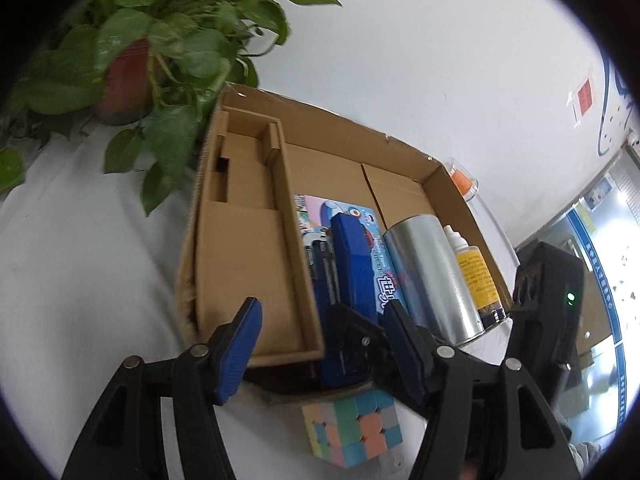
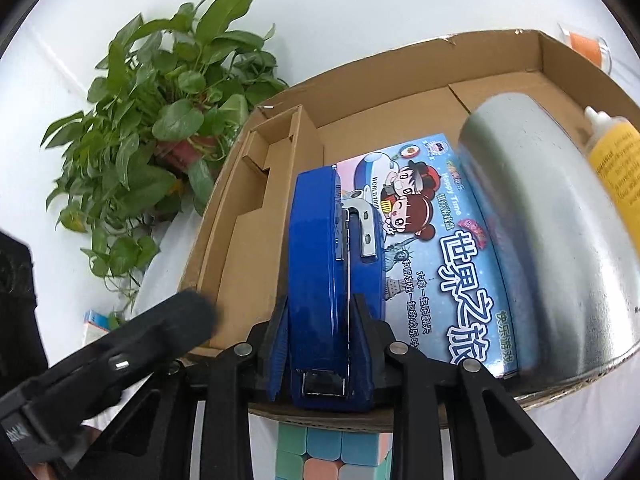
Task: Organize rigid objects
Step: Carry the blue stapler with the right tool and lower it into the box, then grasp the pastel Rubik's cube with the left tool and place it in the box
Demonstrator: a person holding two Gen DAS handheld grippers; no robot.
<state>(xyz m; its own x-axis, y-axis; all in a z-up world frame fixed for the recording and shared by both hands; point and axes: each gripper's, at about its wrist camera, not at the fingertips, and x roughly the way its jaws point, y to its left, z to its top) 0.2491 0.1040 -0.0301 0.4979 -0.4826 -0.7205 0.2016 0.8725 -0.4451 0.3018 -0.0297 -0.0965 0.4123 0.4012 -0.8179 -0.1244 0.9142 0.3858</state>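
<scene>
A leafy green plant in a reddish-brown pot (image 1: 128,76) stands at the far left on the white-covered worktop (image 1: 72,240), just beside the open brown cardboard box (image 1: 240,248). The box's left section, a folded cardboard insert with a narrow slot, holds nothing.

The left gripper (image 1: 324,354) hovers over the near edge of the box with its blue-padded jaws spread apart and nothing between the pads.

To the right of the insert, the glossy blue metal stapler (image 2: 320,280) lies lengthwise inside the box, its near end at the box's front wall. The right gripper (image 2: 322,342) has its jaws clenched on the stapler's near end, one blue pad on each side.

The stapler rests partly on a flat light-blue game box printed with cartoon children (image 2: 440,240). Next comes a shiny silver metal cylinder (image 2: 552,240) lying on its side, then a small bottle with a yellow label and white tip (image 2: 612,160) against the right wall.

Outside the box, a pastel-coloured puzzle cube (image 1: 352,432) sits on the worktop just in front of it, and a clear cup with orange contents (image 1: 462,182) stands beyond the far right corner.
</scene>
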